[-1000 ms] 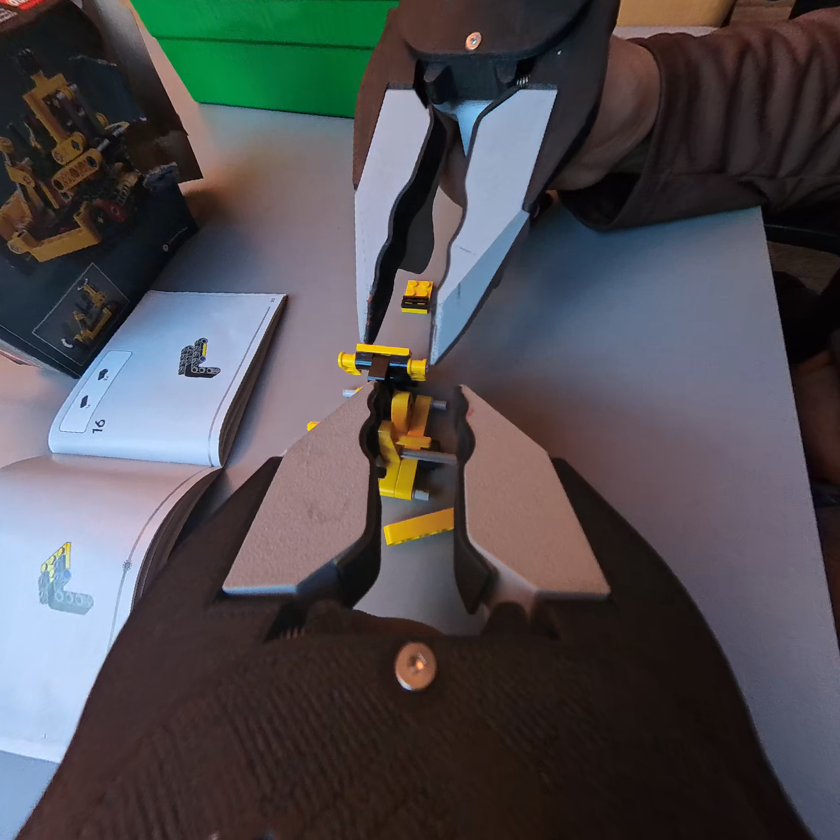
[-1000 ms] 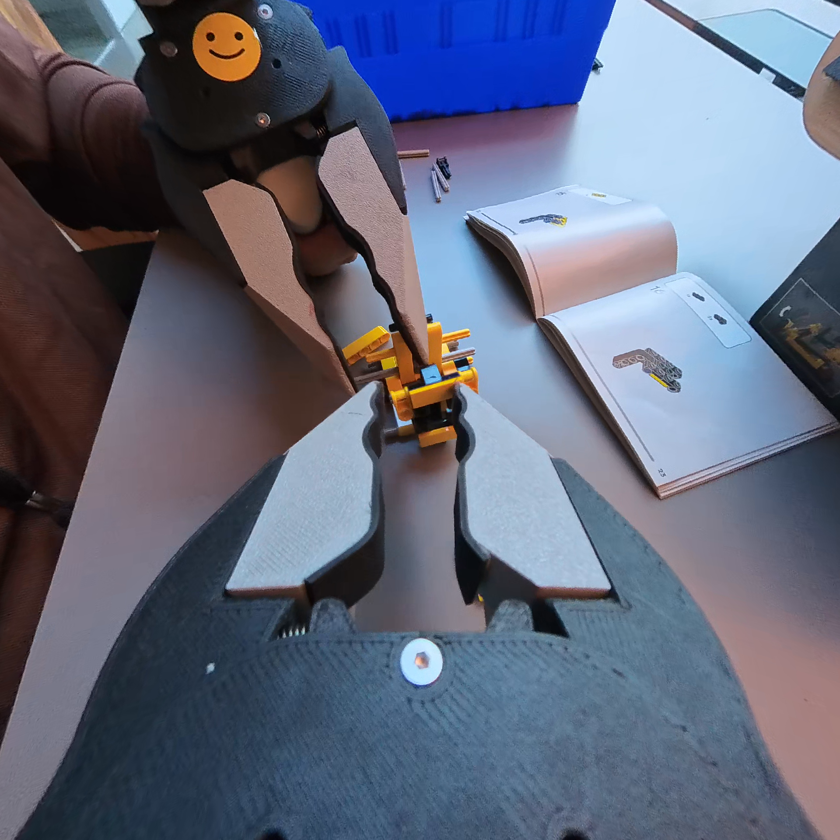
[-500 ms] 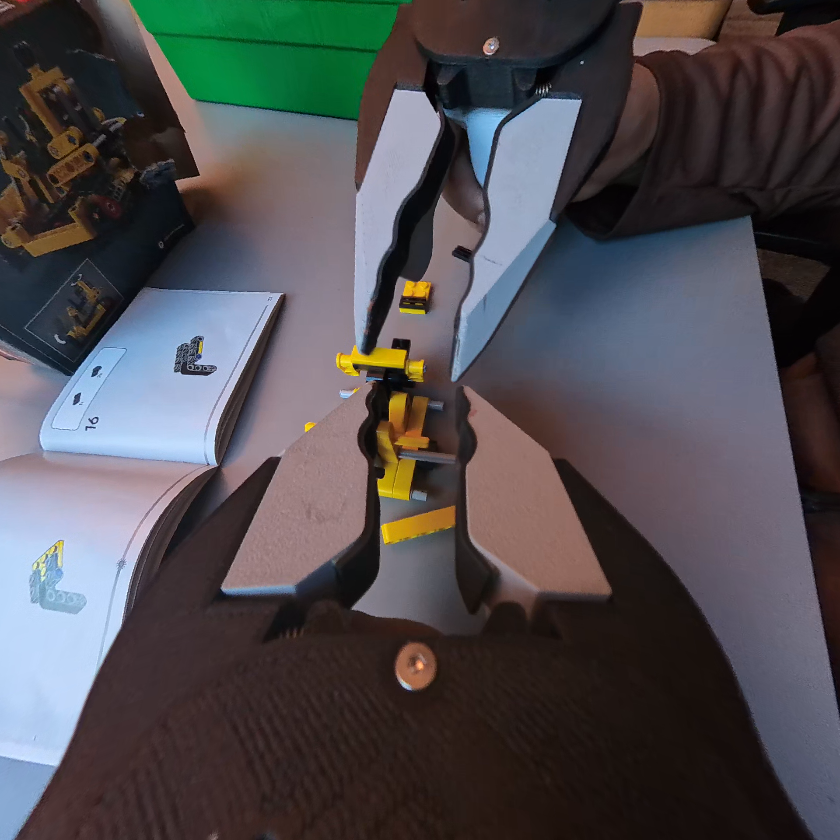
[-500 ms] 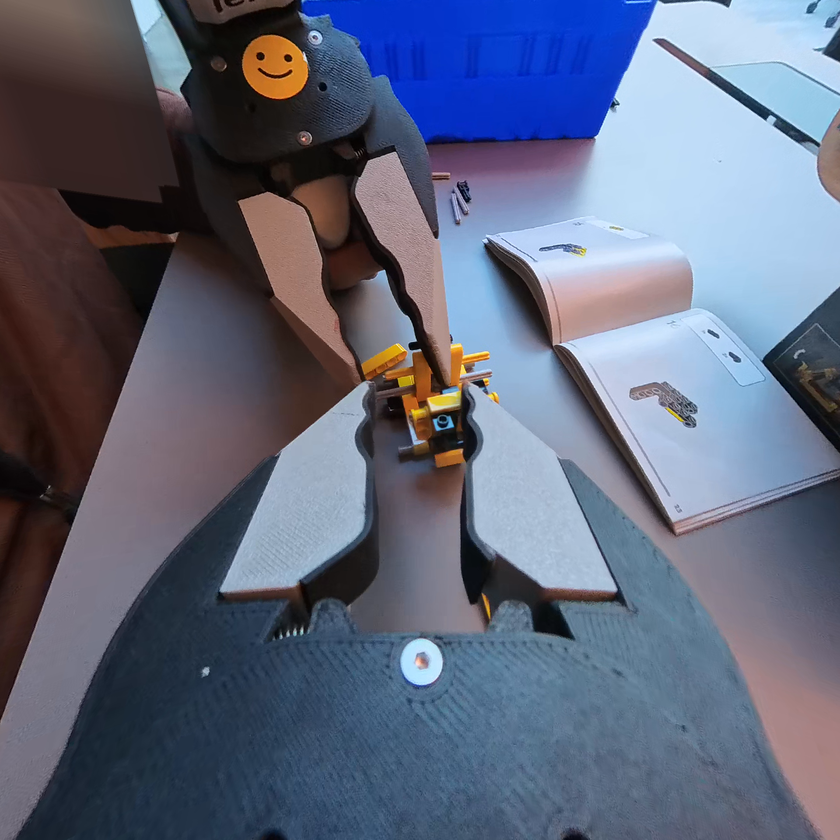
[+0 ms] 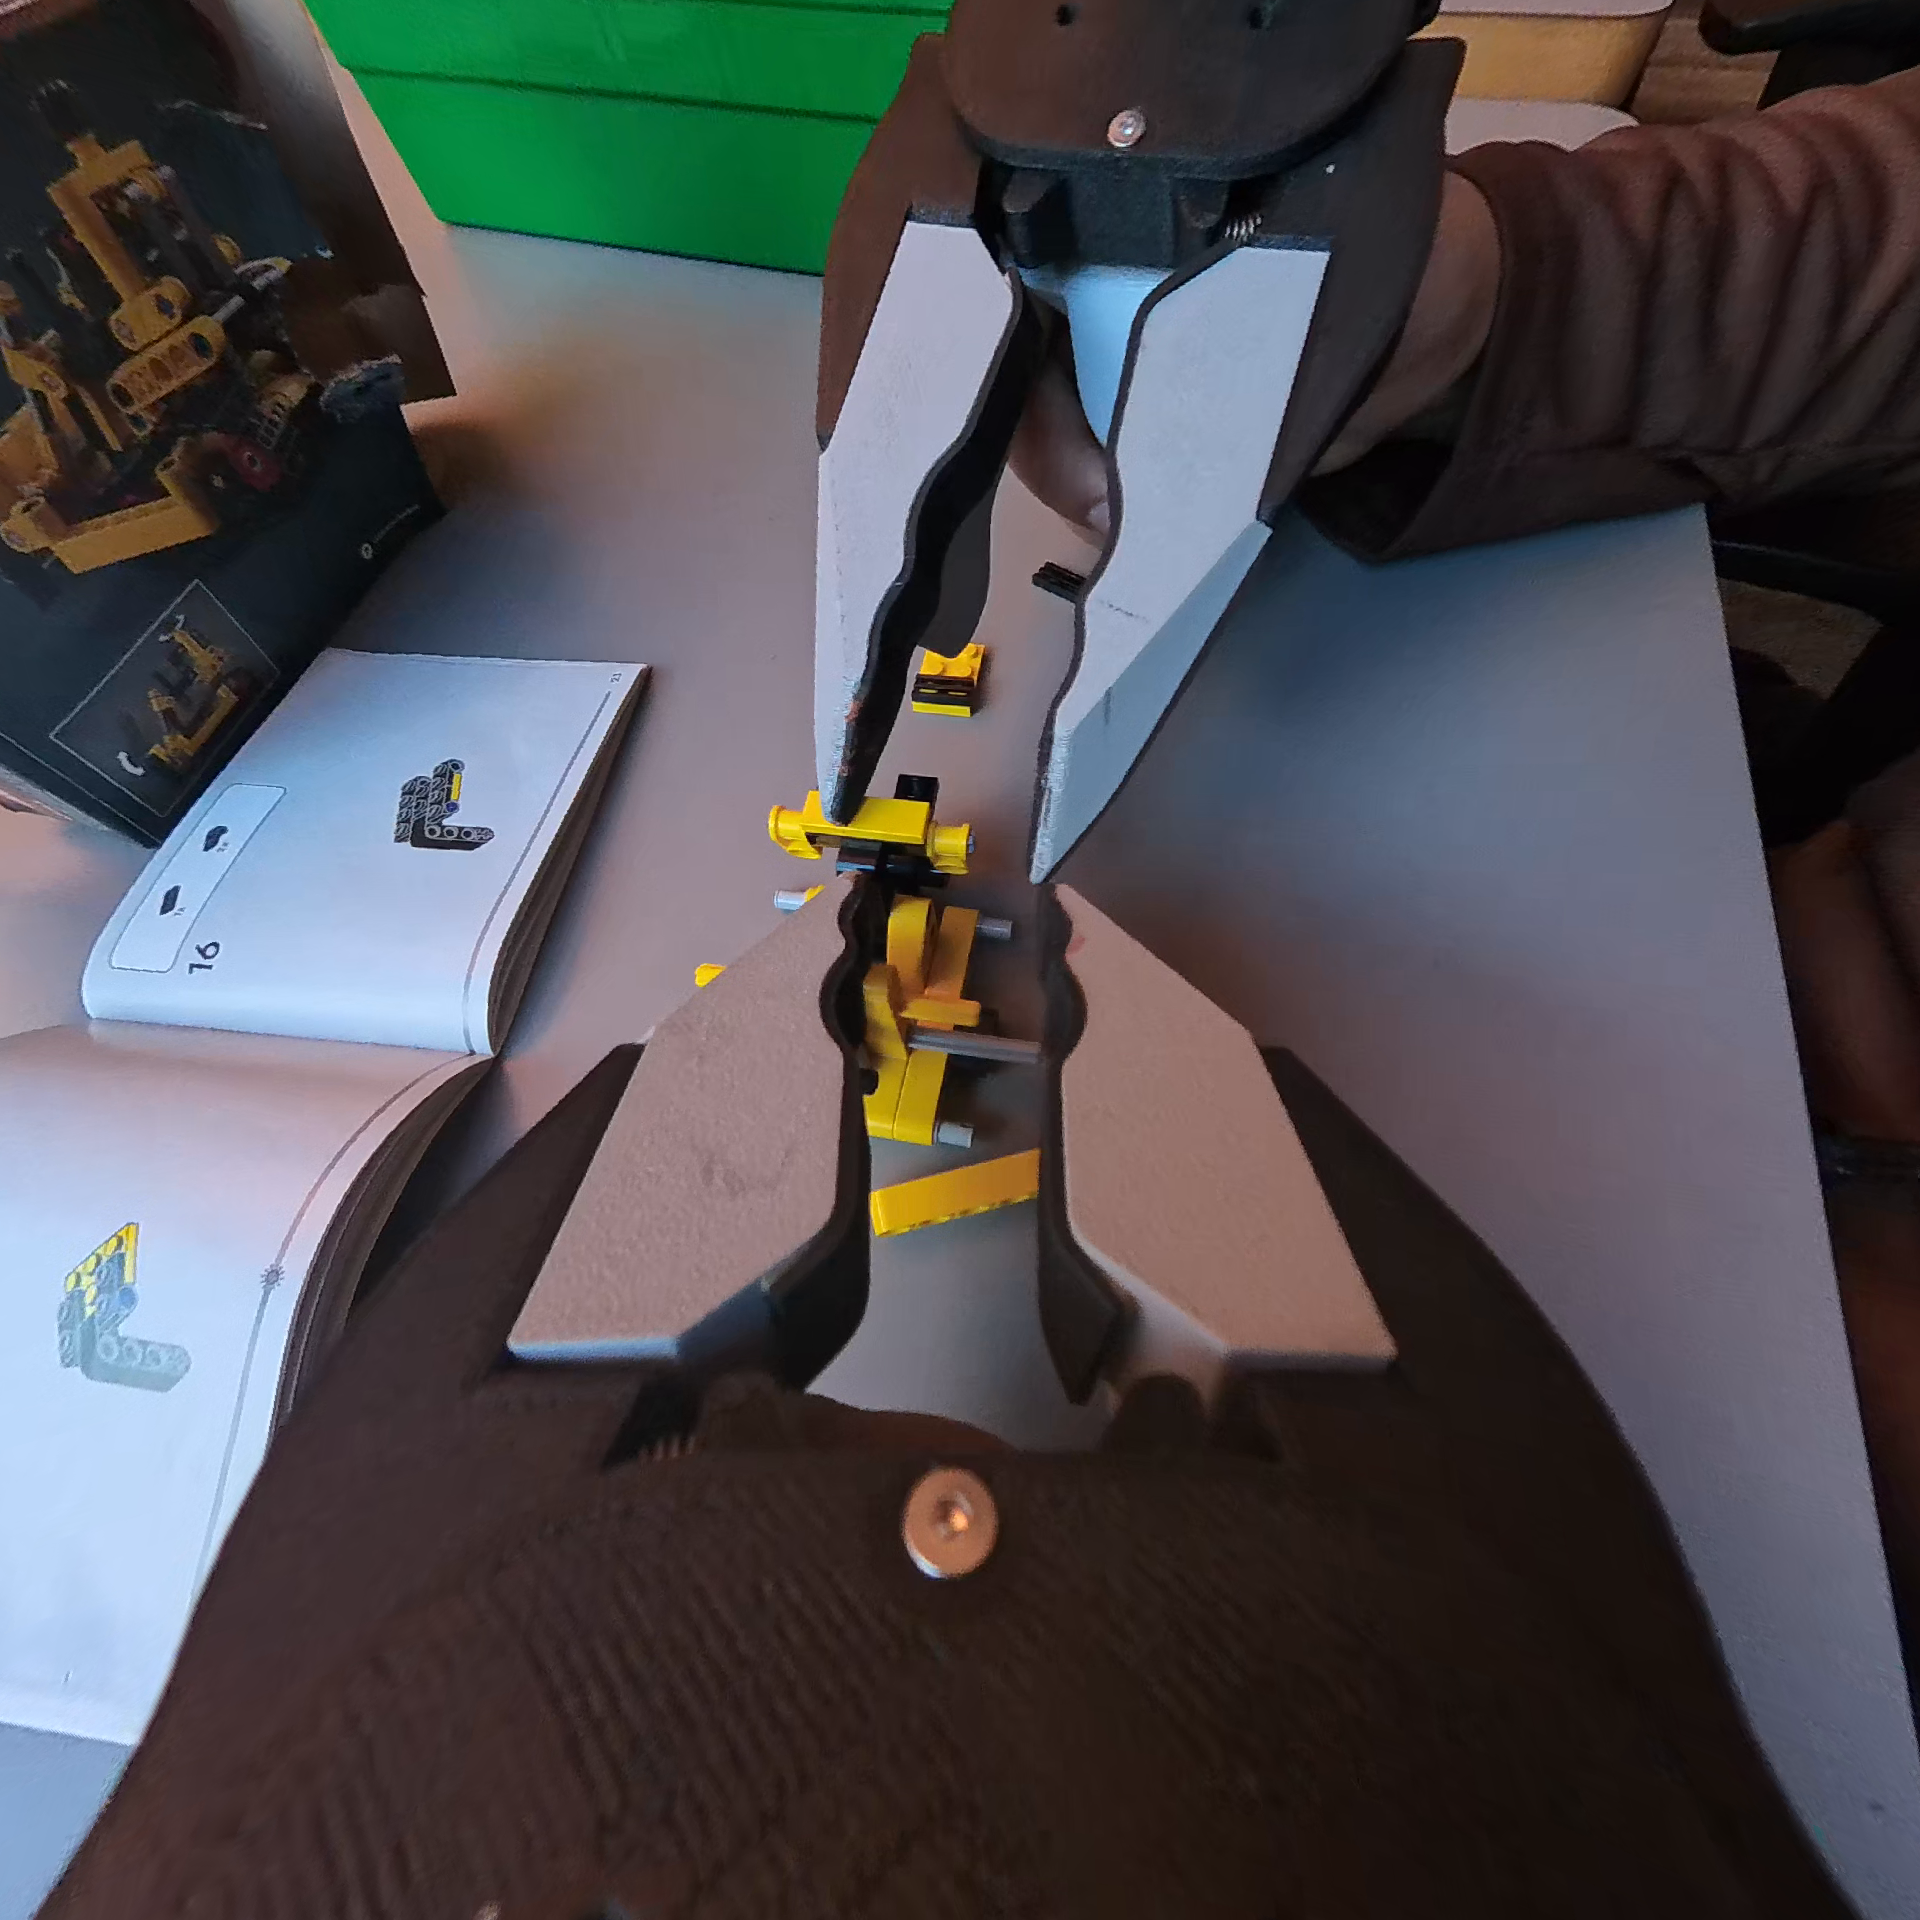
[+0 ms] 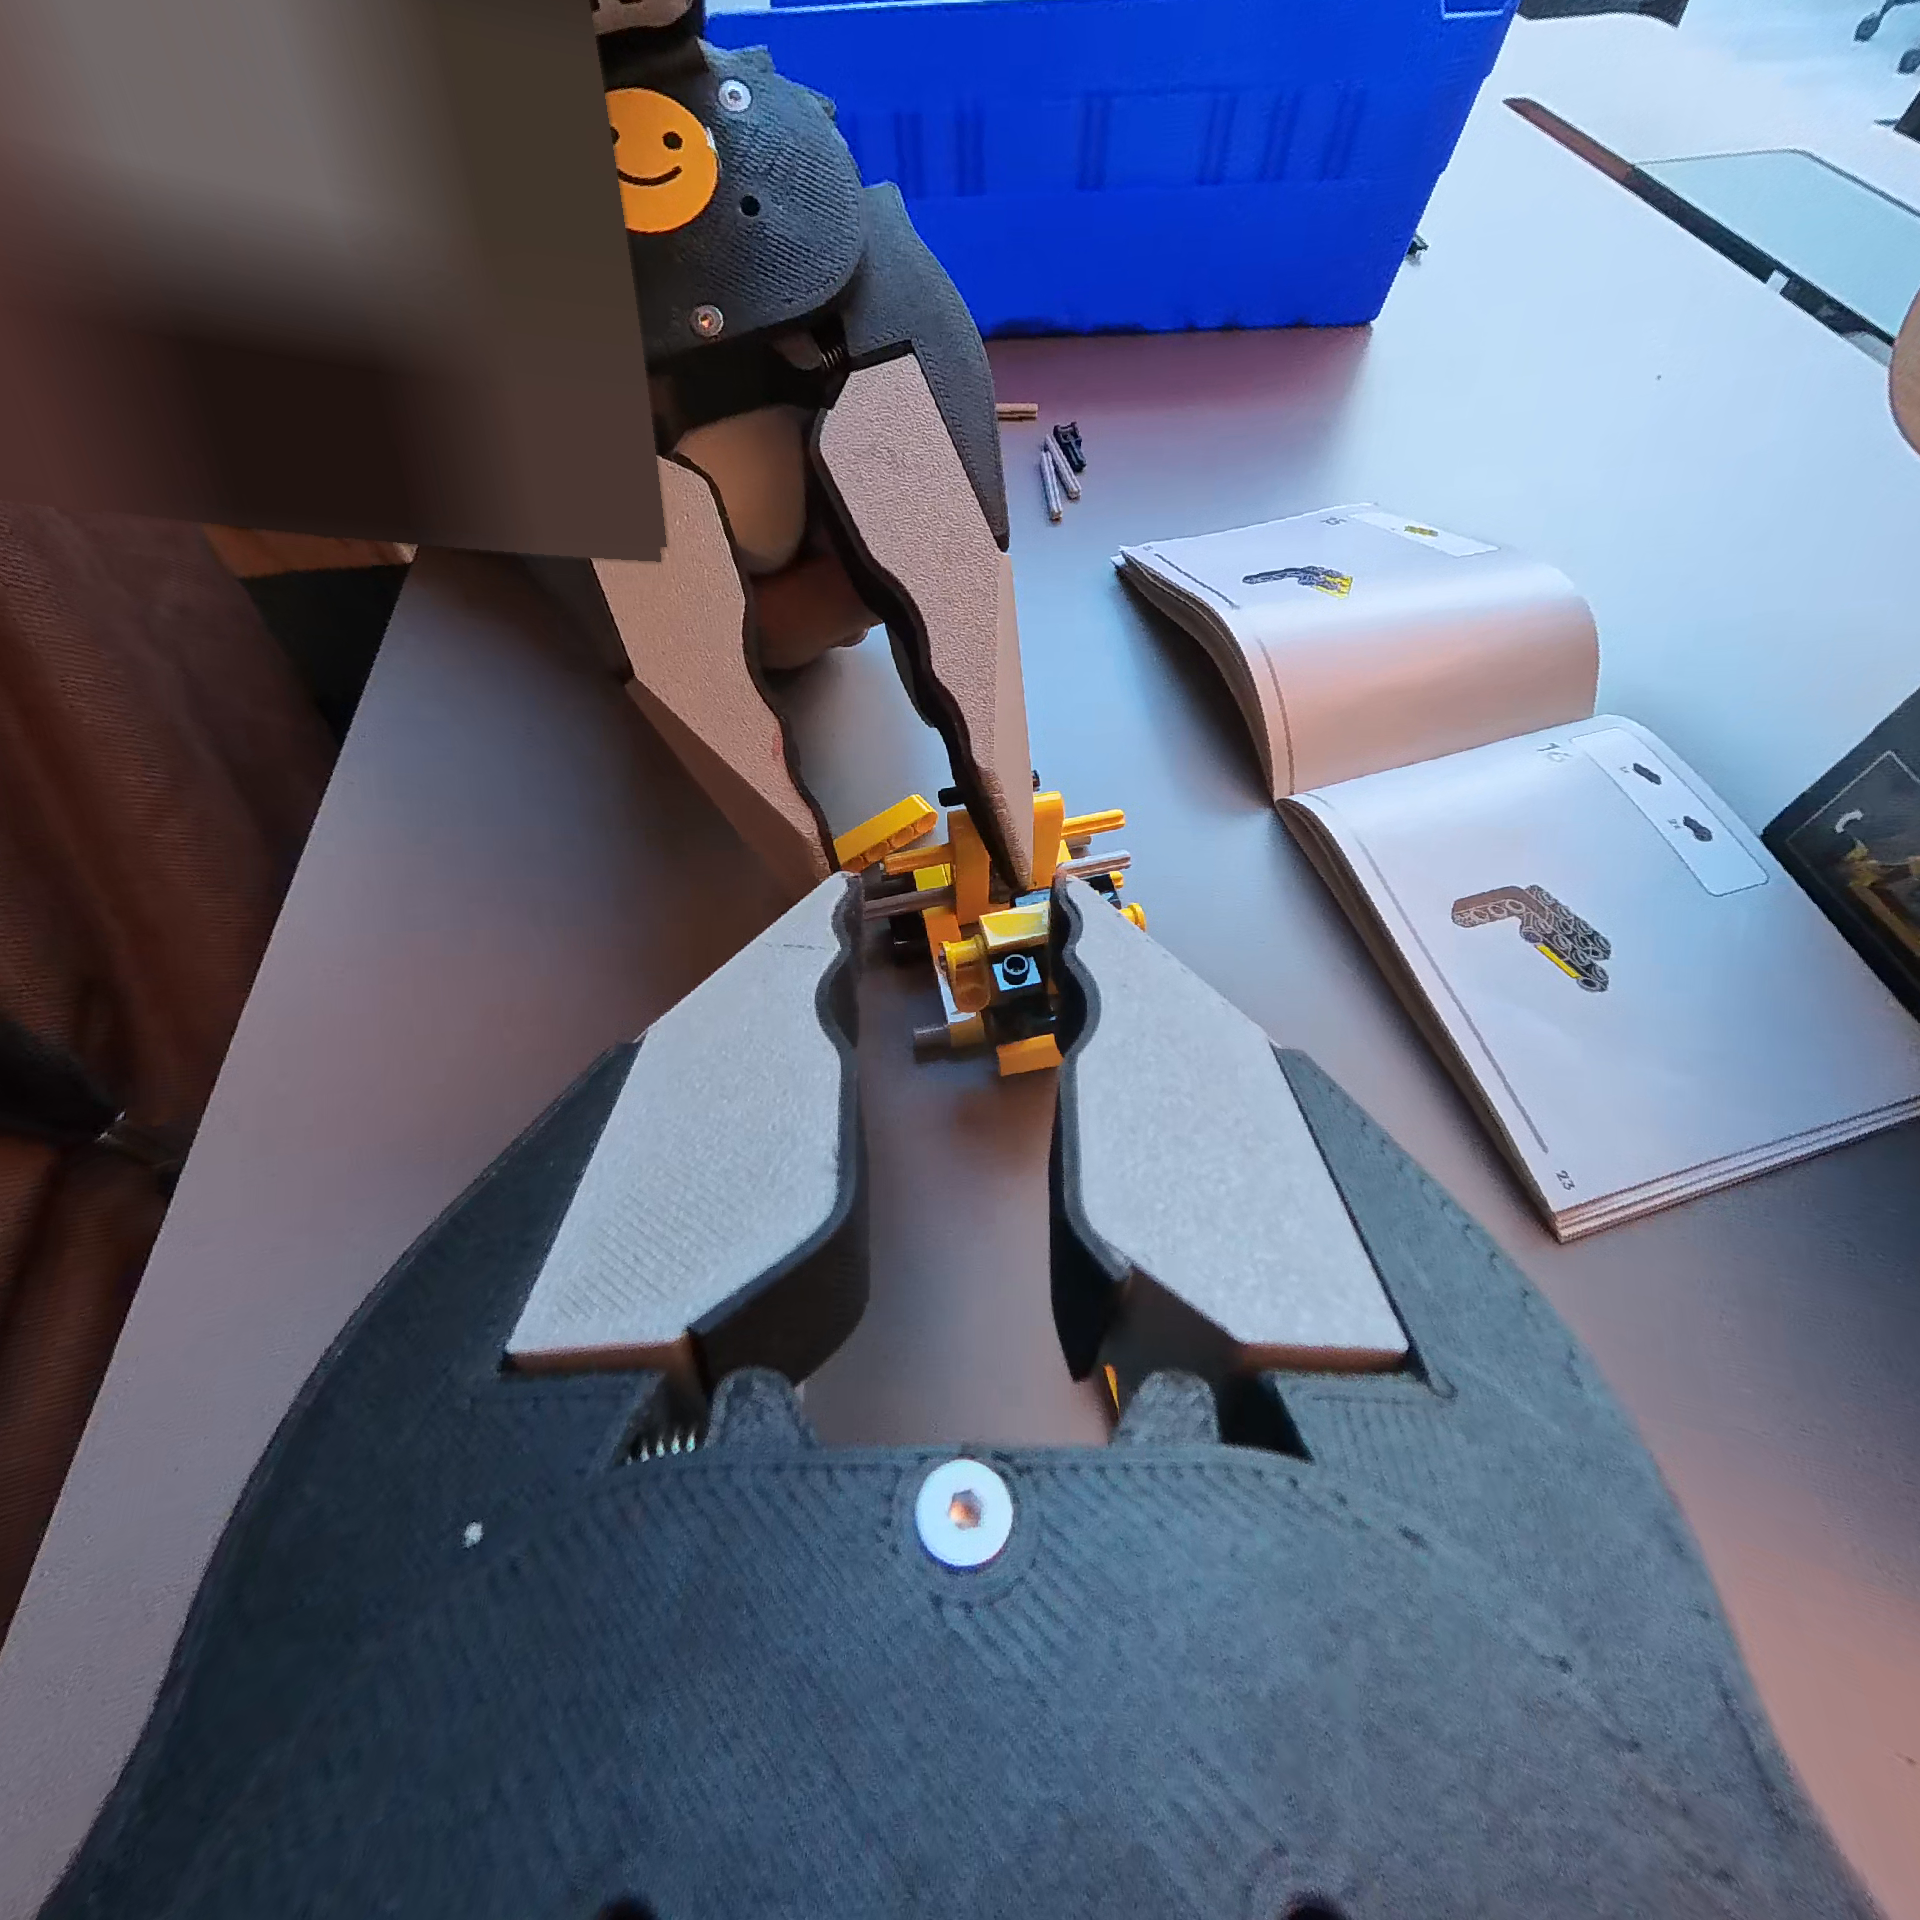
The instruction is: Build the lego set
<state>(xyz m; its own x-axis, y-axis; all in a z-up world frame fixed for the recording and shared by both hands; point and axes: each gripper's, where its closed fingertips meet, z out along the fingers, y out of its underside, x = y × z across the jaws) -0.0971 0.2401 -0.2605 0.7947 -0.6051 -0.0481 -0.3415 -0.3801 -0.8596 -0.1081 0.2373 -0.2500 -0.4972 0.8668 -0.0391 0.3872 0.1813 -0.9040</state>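
The lego model (image 5: 920, 1023), a small yellow and black assembly with grey pins sticking out sideways, stands on the grey table (image 5: 1403, 935) between the fingers of the left claw (image 5: 945, 914), which is open, one finger alongside the yellow body and the other clear of it, so it steadies more than it clamps. The right claw (image 6: 951, 883) is open too and straddles the model's far end from the opposite side, one fingertip resting on the yellow crossbar (image 5: 868, 826). With nothing pinching it, a sideways nudge could tip the model or knock a pin loose, and the loose yellow beam (image 5: 956, 1190) underneath could be swept away. Compared with a second ago, the right claw stands wider apart. The open booklet (image 5: 353, 831) and box (image 5: 156, 416) lie well aside.
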